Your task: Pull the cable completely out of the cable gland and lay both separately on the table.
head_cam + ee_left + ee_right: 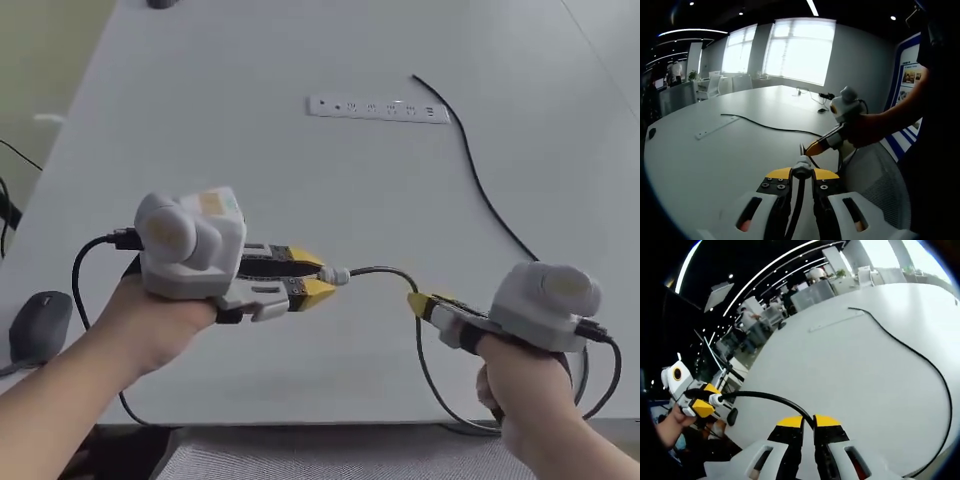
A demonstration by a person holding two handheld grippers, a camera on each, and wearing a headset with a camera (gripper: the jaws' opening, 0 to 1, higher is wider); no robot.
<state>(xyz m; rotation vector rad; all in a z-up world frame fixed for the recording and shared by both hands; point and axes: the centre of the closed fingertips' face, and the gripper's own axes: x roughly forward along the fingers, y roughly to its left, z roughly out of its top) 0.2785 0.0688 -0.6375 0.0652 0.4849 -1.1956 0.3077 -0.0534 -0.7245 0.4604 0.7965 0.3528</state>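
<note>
Cable gland [336, 275] first: one of them, white, pinched between the yellow tips of the left gripper [320, 278], whose jaws are clamped tight on it above the table [300, 190]. From the left gripper view you see the gland [802, 167] sitting right at the nose of that gripper [802, 174].

One cable [385, 270], black, comes out of the gland's right end, arcs up and over, and it is not out yet. Just right of the gland, the right gripper [418, 302] has its jaws closed on that cable, well short of the gland. In the right gripper view the cable [770, 397] runs straight out from between the yellow tips [808, 421] to the gland [715, 399].

So that's two grippers, one gland, one cable.

Beyond the gland, well apart from it, lies one white power strip [378, 109], and one loose black cord [480, 180] snakes across the table to the gland's far right. Left of the gland, at the near edge, sits one grey mouse [38, 325].

The table is wide, pale grey and rounded. Behind it are big bright windows [800, 50], white chairs [715, 85] and light strips [765, 277] across a dark ceiling.
</note>
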